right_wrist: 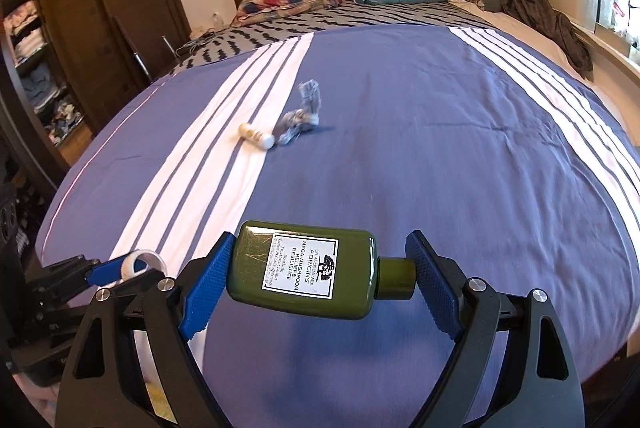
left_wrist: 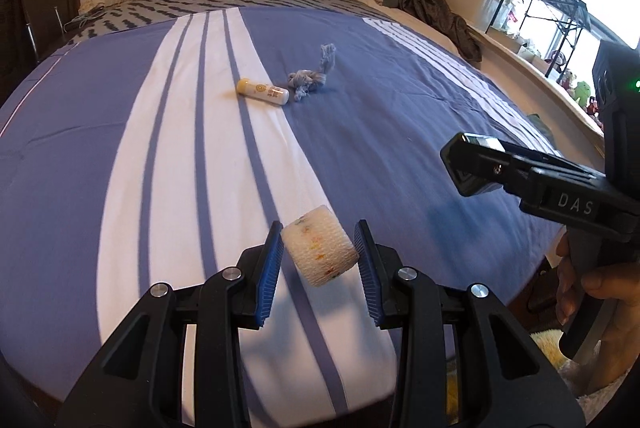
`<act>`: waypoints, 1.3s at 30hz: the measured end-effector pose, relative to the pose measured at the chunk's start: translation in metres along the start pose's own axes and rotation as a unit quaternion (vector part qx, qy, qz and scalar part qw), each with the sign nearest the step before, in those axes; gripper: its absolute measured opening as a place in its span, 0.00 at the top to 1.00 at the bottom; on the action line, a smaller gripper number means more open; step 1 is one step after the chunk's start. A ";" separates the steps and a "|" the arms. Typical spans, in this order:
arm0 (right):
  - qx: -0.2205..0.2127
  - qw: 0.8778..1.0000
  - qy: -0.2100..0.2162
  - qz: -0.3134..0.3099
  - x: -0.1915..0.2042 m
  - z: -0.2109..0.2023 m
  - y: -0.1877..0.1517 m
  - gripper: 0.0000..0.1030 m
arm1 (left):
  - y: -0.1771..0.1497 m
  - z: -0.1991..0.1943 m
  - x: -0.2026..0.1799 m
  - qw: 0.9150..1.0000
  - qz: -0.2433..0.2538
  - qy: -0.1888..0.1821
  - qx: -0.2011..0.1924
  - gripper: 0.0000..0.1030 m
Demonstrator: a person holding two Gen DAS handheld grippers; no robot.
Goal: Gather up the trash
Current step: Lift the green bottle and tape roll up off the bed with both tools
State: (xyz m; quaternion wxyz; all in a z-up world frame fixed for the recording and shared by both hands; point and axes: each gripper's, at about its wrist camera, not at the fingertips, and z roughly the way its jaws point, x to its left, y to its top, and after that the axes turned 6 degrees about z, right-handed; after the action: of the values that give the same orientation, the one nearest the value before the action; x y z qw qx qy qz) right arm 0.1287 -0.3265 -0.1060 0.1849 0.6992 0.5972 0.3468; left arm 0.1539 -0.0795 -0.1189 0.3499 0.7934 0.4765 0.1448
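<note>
Left gripper (left_wrist: 320,260): jaws clamped on a white mesh roll (left_wrist: 319,251), both blue pads pressing its curved sides. The roll sits between the fingertips, tilted, one flat end facing up and away.

Right gripper (right_wrist: 318,270): jaws spread wide, gripping a green bottle (right_wrist: 304,268) end to end. Base against the left pad, cap against the right pad. Long axis runs crosswise from pad to pad, cap pointing right.

Ahead of both jaws, well apart, on the bedspread (right_wrist: 440,148): a small white bottle (left_wrist: 263,91) on its side, just beside a crumpled grey rag (left_wrist: 310,78).
</note>
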 end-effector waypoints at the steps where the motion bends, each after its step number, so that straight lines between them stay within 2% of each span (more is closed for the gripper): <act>1: 0.000 1.000 0.000 -0.001 0.001 -0.005 -0.005 0.16 | -0.004 -0.006 -0.002 1.000 0.001 0.000 -0.003 0.67; 13: 0.001 1.000 0.005 -0.018 0.018 -0.064 -0.076 0.16 | -0.069 -0.080 -0.025 0.999 0.018 0.016 -0.022 0.67; 21: -0.002 1.000 0.016 -0.021 0.027 -0.094 -0.115 0.16 | -0.112 -0.101 -0.029 1.000 0.011 0.012 -0.016 0.67; 29: 0.017 0.999 0.027 -0.023 0.029 -0.095 -0.157 0.16 | -0.150 -0.098 -0.034 1.000 0.011 0.005 0.002 0.67; 39: 0.073 0.997 0.021 -0.022 0.023 -0.059 -0.207 0.16 | -0.204 -0.059 -0.031 0.998 -0.005 -0.007 0.059 0.67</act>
State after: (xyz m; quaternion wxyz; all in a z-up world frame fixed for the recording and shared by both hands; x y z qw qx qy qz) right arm -0.0583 -0.2685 -0.1982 0.1287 0.6904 0.6394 0.3129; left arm -0.0287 -0.0194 -0.2148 0.3069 0.8113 0.4855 0.1092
